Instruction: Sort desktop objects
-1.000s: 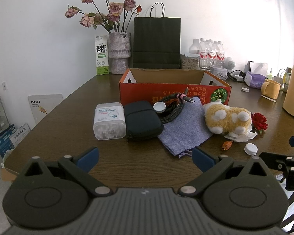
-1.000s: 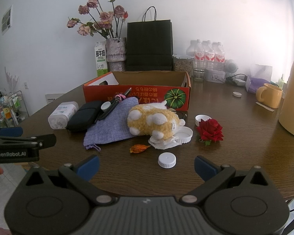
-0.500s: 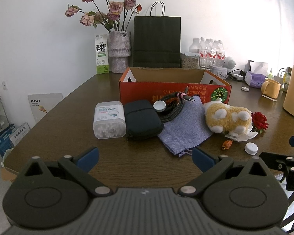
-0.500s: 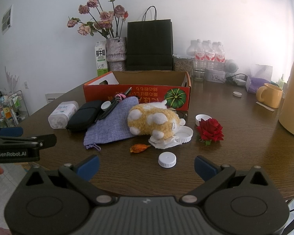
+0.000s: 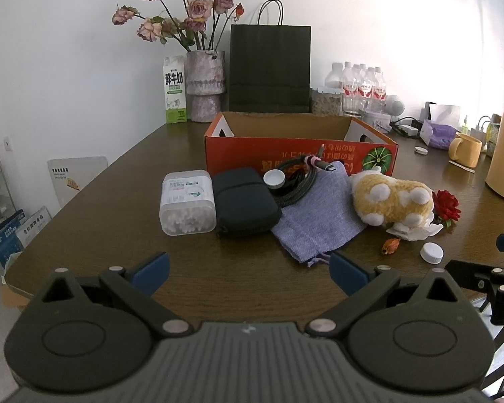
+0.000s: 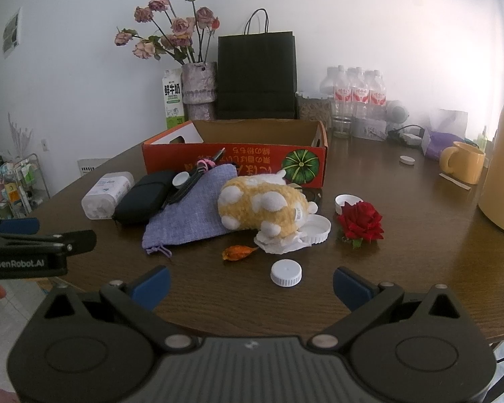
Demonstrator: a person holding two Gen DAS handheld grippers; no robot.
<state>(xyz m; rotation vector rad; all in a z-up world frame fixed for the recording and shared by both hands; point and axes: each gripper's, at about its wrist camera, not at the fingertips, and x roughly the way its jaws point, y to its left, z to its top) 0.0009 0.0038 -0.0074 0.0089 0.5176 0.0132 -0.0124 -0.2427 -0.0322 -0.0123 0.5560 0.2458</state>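
Observation:
An open red cardboard box point(image 5: 299, 159) point(image 6: 235, 161) stands mid-table. In front of it lie a clear cotton-swab box point(image 5: 187, 206) point(image 6: 107, 194), a black pouch point(image 5: 245, 201) point(image 6: 144, 196), a coiled cable point(image 5: 299, 181), a purple cloth bag point(image 5: 319, 215) point(image 6: 191, 215), a yellow plush toy point(image 5: 391, 199) point(image 6: 262, 206), a red rose point(image 5: 447, 205) point(image 6: 361, 223), an orange dried petal point(image 6: 237, 252) and a white cap point(image 5: 431, 252) point(image 6: 286, 272). My left gripper point(image 5: 248, 268) hovers open at the table's near edge, short of the pouch. My right gripper point(image 6: 250, 283) is open just before the white cap.
A vase of dried roses point(image 5: 205, 90), a milk carton point(image 5: 175, 89), a black paper bag point(image 5: 270, 67) and water bottles point(image 5: 359, 87) line the back wall. A yellow mug point(image 6: 463, 163) and a tan thermos point(image 6: 502, 174) stand at the right. Bare wood lies along the near table edge.
Both views have drifted only slightly; the objects have kept their places and both grippers have stayed open.

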